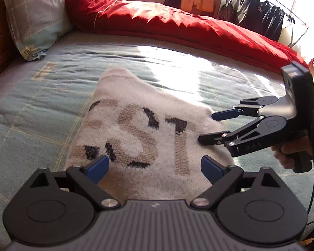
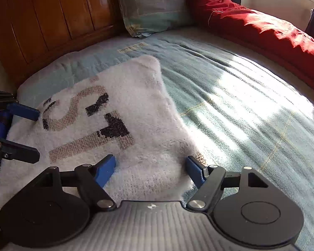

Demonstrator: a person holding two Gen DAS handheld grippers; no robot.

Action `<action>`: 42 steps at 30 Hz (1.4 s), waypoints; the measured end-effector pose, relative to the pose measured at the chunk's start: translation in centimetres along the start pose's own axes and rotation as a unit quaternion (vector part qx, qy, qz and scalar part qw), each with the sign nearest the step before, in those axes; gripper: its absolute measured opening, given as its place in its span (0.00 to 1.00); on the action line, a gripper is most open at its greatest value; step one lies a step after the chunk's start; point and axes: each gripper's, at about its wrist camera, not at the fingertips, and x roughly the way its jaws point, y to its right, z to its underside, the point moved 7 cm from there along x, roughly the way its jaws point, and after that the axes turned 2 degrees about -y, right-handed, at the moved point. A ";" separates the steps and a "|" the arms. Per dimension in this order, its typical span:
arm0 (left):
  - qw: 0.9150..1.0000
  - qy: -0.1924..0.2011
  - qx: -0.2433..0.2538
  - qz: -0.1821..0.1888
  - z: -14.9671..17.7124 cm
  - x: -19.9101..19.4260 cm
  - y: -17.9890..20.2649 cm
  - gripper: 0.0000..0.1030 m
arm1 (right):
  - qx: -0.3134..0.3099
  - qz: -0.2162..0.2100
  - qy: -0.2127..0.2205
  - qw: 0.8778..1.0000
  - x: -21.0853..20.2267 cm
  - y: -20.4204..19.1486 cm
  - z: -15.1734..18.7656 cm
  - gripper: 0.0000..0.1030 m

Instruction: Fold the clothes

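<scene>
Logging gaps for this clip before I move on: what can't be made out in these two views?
- Fluffy white knitted sweater with beige and black lettering: near edge hidden behind the left gripper body in the left wrist view, so fold layers are unclear.
- Same sweater, right wrist view: near edge covered by the right gripper.
- Small beige label on the teal checked bedsheet: print too small.
- Dark clothes on the rack: backlit by window glare.

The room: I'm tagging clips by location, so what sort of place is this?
Most likely a bedroom: a wooden headboard, a checked grey-green pillow and a bunched red duvet on a made bed.
</scene>
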 end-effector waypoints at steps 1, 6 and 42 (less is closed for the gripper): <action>1.000 0.001 0.002 0.009 -0.6 0.1 0.2 0.92 | 0.003 -0.001 0.001 1.000 0.0 0.1 0.0 0.77; 0.998 -0.061 0.000 -0.017 -0.3 4.4 -0.3 0.93 | 0.005 0.003 0.001 1.000 -0.1 0.0 0.1 0.78; 0.966 0.106 -0.010 -0.235 1.4 -11.4 9.2 0.99 | 0.058 0.026 0.022 0.998 -15.1 -5.6 5.9 0.84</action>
